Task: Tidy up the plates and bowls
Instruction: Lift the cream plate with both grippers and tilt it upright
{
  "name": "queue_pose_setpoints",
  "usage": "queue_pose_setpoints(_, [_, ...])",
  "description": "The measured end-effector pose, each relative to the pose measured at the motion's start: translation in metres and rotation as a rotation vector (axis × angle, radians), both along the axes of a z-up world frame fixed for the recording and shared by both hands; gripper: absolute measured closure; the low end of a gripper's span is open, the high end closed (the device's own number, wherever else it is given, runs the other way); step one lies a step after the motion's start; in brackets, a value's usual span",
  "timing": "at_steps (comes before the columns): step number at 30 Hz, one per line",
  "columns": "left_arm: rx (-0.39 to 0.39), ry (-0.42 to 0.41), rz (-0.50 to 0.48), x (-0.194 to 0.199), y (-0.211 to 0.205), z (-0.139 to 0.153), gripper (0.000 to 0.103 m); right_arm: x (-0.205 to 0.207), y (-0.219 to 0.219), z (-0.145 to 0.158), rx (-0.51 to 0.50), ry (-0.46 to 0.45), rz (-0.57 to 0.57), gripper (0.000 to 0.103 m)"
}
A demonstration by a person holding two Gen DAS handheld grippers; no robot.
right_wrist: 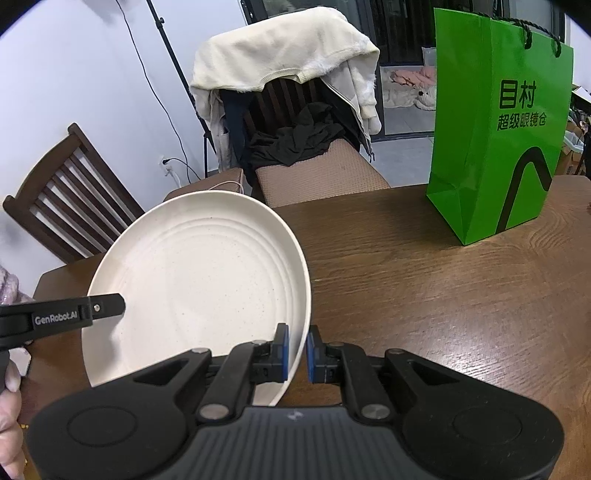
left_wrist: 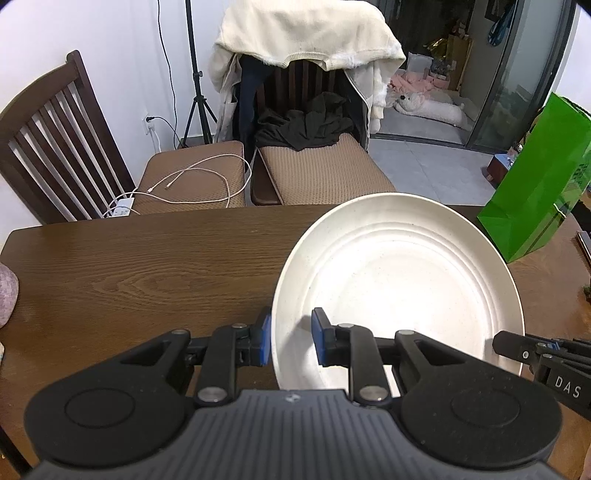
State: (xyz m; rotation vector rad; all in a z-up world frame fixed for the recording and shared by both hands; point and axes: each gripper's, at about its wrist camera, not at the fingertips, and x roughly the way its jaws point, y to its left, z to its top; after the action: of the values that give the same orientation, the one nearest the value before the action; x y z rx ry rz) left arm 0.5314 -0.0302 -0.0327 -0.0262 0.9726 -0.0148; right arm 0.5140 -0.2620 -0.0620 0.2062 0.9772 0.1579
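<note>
Dark wood-grain boards make up the worktop (left_wrist: 147, 266), behind which two brown slatted chairs are drawn up against a white wall. Over the back of the farther chair (left_wrist: 314, 173) a cream jacket (left_wrist: 306, 33) is draped, and a dark garment (left_wrist: 303, 125) is heaped on its seat. On the cushion of the left chair (left_wrist: 55, 140) a white cable (left_wrist: 199, 181) is coiled beside a power strip. A tripod stand (left_wrist: 195, 92) is set up by the wall between the chairs. At the far right of the worktop a green paper bag (right_wrist: 498, 122) with black lettering is stood upright.

A cream ribbed plate (left_wrist: 399, 288) is held tilted above the worktop, at its near middle, with both tongs gripping its near rim. The left tongs (left_wrist: 291, 339) are closed down to a narrow gap on the plate's left rim: one blue pad (left_wrist: 264, 339) is pressed against the outside of the rim and the other lies on the inner face. The right tongs (right_wrist: 297, 352) are almost fully closed, with the plate's right rim pinched between their blue pads. In the right wrist view a hand (right_wrist: 9, 424) is partly seen at the left edge, behind the left tongs.
</note>
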Motion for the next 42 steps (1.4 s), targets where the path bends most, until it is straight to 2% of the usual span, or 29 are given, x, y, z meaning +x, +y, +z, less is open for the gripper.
queue_pose_setpoints(42, [-0.011,-0.058,-0.037,-0.106,0.052,0.040,0.080,-0.114,0.050,0.040,0.004,-0.020,-0.021,0.092])
